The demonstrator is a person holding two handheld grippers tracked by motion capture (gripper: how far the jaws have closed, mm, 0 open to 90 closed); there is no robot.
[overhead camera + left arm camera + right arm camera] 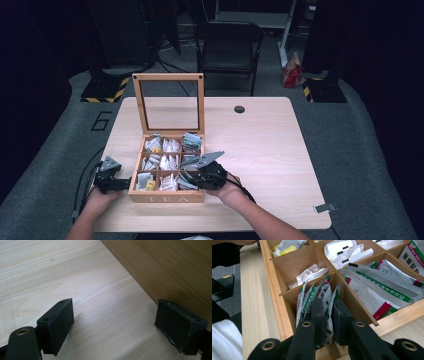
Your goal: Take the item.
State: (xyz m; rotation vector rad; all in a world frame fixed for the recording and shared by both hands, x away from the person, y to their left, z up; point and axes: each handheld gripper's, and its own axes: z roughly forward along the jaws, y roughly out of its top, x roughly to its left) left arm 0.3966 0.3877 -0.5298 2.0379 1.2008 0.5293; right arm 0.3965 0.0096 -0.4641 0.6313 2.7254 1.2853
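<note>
Right claw sat closest to the lens in the right gripper view, its two black jaws pinched down on a green-and-white tea sachet standing on edge in the near corner compartment of the wooden tea box. So that was the thing being worked on — a sachet among a few upright ones packed side by side in that slot, still down inside the compartment rather than lifted clear. Grabbing it by the top edge made sense to me, since the packets stood too tight to get at from the sides. From the high view the box sat near the front of the surface with its glass lid propped upright at the back, which kept all nine compartments open from above. Left claw was low by the box's left side with its jaws wide apart and nothing between them; one pad looked right up against the box's outer wall, though I couldn't say for sure it touched. My guess is it was parked there to brace the box so it wouldn't slide or tip when the sachet got pulled — a light box like that would probably drag along otherwise. Neighbouring compartments held flatter silver packets and white ones, lying loose and leaning.
</note>
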